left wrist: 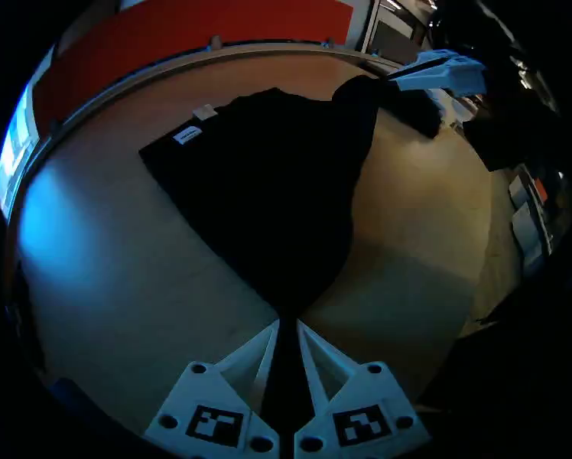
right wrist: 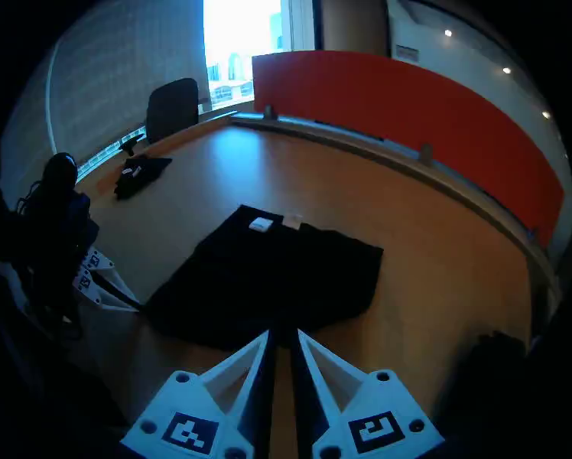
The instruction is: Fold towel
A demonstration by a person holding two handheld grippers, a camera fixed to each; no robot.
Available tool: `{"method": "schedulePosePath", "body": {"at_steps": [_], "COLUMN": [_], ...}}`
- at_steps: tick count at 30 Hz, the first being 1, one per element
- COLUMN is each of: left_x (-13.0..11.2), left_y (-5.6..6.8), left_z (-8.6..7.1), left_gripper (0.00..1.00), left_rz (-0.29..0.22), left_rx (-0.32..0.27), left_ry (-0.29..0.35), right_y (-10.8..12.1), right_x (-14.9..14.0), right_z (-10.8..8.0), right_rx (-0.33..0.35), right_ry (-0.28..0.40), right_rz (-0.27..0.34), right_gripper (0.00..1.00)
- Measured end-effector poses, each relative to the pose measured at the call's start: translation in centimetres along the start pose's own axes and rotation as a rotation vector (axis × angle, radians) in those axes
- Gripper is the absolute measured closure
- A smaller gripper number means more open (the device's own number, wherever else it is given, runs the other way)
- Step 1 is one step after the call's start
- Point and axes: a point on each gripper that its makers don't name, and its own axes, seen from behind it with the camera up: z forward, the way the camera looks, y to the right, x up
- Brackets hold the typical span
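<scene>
Black towel (left wrist: 278,191) lies spread on the wooden table (left wrist: 424,229), mid-frame in both views. Left gripper (left wrist: 286,325), at 6 o'clock, pinches a towel corner. Right gripper (right wrist: 283,334), fingers nearly together, nips the towel's near edge. White label (left wrist: 186,135) at 11 o'clock on the towel: print illegible.

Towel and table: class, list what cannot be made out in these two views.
Left gripper view: the towel's folds and layers, lost in uniform black under dim light.
Left gripper view: the print on its white label, too small.
Right gripper view: whether the right gripper pinches the towel; dark cloth hides the contact at its tips.
Right gripper view: the dark item far across the table, too small to identify.
</scene>
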Motion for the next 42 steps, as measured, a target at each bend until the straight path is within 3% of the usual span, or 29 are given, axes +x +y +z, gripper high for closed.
{"method": "schedulePosePath", "body": {"at_steps": [9, 18, 27, 33, 42], "left_x": [0.6, 2.8, 5.1, 6.2, 6.8], "left_y": [-1.3, -4.5, -7.3, -7.8, -7.5], "left_z": [-1.5, -3.6, -6.1, -7.8, -9.5], "left_gripper": [1.0, 1.0, 1.0, 1.0, 1.0], "left_rz": [-0.081, -0.199, -0.232, -0.244, -0.273], "left_rx": [0.003, 0.026, 0.053, 0.047, 0.034], "left_ry": [0.028, 0.094, 0.143, 0.165, 0.186], "right_y": [-0.1, -0.4, -1.0, -1.8, -2.7], "right_x": [0.0, -0.2, -0.9, -1.5, -1.9], "right_z": [-0.1, -0.1, -0.3, -0.5, -1.6], "right_rx": [0.004, 0.01, 0.019, 0.028, 0.033], "right_ry": [0.001, 0.0, -0.005, -0.012, -0.009], "right_rz": [-0.001, 0.003, 0.016, 0.028, 0.059], "right_gripper": [0.88, 0.88, 0.88, 0.88, 0.88]}}
